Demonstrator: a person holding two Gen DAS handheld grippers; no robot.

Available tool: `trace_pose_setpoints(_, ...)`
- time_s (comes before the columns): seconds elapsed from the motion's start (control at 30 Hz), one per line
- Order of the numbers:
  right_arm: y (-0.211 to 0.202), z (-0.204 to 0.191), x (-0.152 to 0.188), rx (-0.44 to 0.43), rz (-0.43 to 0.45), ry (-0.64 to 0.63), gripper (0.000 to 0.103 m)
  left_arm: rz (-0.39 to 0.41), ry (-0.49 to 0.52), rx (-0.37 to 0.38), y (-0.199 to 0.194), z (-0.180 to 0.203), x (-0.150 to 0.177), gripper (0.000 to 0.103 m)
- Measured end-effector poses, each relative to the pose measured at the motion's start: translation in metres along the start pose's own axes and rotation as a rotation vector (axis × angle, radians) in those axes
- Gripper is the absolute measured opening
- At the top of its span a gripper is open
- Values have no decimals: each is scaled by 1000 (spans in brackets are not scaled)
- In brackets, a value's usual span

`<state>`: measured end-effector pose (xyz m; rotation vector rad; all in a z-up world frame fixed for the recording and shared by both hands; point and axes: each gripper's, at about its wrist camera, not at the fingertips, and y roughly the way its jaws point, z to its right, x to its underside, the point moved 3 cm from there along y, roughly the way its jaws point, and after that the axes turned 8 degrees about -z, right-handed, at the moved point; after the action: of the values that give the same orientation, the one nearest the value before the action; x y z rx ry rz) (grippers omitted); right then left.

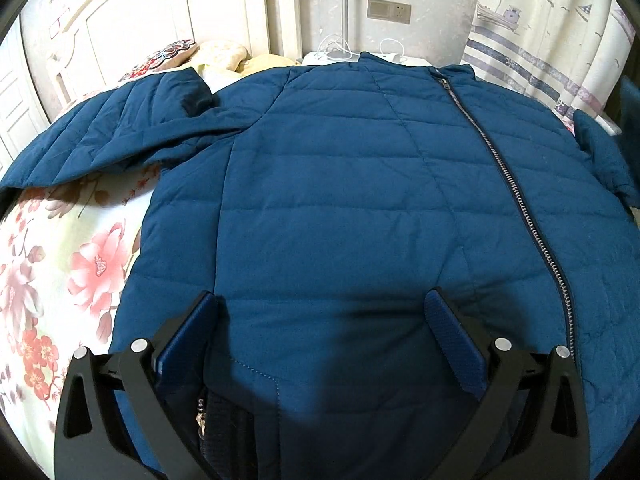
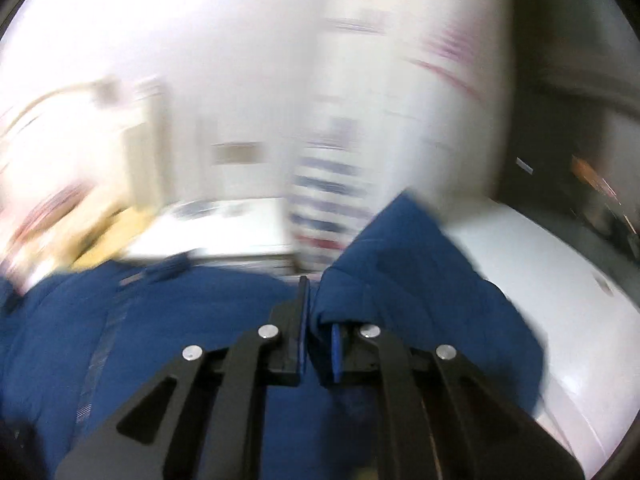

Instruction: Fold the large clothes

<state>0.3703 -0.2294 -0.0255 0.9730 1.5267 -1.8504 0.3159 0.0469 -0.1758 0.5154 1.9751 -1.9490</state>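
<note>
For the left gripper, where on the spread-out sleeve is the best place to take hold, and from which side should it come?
Judging from the left wrist view, grip the sleeve at its dark cuff. That end is the free one and lies loosely on the floral bedsheet, clear of the jacket body. The left gripper stands open over the hem, so it would likely come from above, on the bedsheet side.

The jacket (image 1: 340, 184) covers the bed; bare floral sheet (image 1: 80, 248) lies left.
</note>
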Motion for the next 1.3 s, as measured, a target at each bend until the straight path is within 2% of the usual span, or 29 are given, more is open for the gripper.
trace_pose_setpoints(0.07, 2, -57, 13, -100, -54, -132, 9, 0, 0, 1, 0, 0, 0, 99)
trace_pose_setpoints(0.1, 7, -81, 24, -138, -103, -185, 13, 0, -1, 1, 0, 0, 0, 99)
trace_pose_setpoints(0.13, 16, -102, 36, -164, -161, -241, 26, 0, -1, 1, 0, 0, 0, 99)
trace_pose_setpoints(0.17, 33, -126, 57, -189, -264, -322, 38, 0, -1, 3, 0, 0, 0, 99)
trace_pose_setpoints(0.2, 51, -139, 67, -205, -341, -366, 60, 0, -2, 4, 0, 0, 0, 99)
trace_pose_setpoints(0.23, 54, -148, 81, -199, -385, -386, 62, 0, -2, 6, 0, 0, 0, 99)
trace_pose_setpoints(0.27, 52, -145, 84, -192, -350, -371, 67, 1, -3, 7, 0, -1, 0, 99)
trace_pose_setpoints(0.3, 50, -140, 83, -193, -367, -355, 76, 2, -3, 8, 0, -1, 0, 99)
trace_pose_setpoints(0.33, 48, -127, 79, -215, -401, -314, 79, 2, -3, 9, 0, -1, 0, 99)
trace_pose_setpoints(0.4, 34, -101, 74, -283, -432, -213, 79, 2, -3, 7, 0, -1, 0, 99)
trace_pose_setpoints(0.47, 8, -77, 73, -355, -419, -113, 79, 3, -3, 7, -1, -2, 1, 99)
trace_pose_setpoints(0.5, -6, -50, 72, -389, -373, -36, 79, 4, -3, 7, -1, -2, 1, 99)
trace_pose_setpoints(0.57, -13, -16, 65, -374, -319, 80, 79, 4, 0, 0, -1, -1, 0, 99)
trace_pose_setpoints(0.67, 8, 64, 65, -348, -322, 372, 79, 6, 3, -7, 0, -1, 1, 99)
trace_pose_setpoints(0.73, 40, 107, 74, -420, -387, 600, 80, 6, 3, -6, 0, -1, 0, 99)
trace_pose_setpoints(0.8, 66, 116, 76, -476, -420, 681, 80, 6, 4, -8, -1, -1, 1, 99)
trace_pose_setpoints(0.87, 87, 121, 73, -490, -419, 728, 79, 6, 3, -6, -1, -1, 1, 99)
trace_pose_setpoints(0.93, 91, 119, 63, -528, -369, 750, 47, 7, 3, -6, -1, 0, 1, 99)
trace_pose_setpoints(0.97, 88, 109, 54, -509, -340, 718, 39, 7, 3, -7, -1, 0, 0, 99)
trace_pose_setpoints(1.0, 81, 90, 41, -507, -306, 665, 26, 7, 3, -7, -1, 0, 1, 99)
trace_pose_setpoints(1.1, 39, 28, 1, -538, -194, 425, 23, 8, 1, -9, -1, 0, 0, 99)
trace_pose_setpoints(1.17, 19, -24, -12, -586, -174, 268, 24, 10, 0, -8, -1, 0, 1, 99)
trace_pose_setpoints(1.2, 11, -54, -16, -626, -183, 174, 31, 10, -1, -6, -2, 0, 1, 99)
trace_pose_setpoints(1.27, 2, -106, -16, -728, -246, 37, 59, 13, -4, -1, -2, -1, 2, 99)
trace_pose_setpoints(1.3, 2, -127, -15, -761, -275, -12, 77, 14, -7, 5, -3, -2, 2, 99)
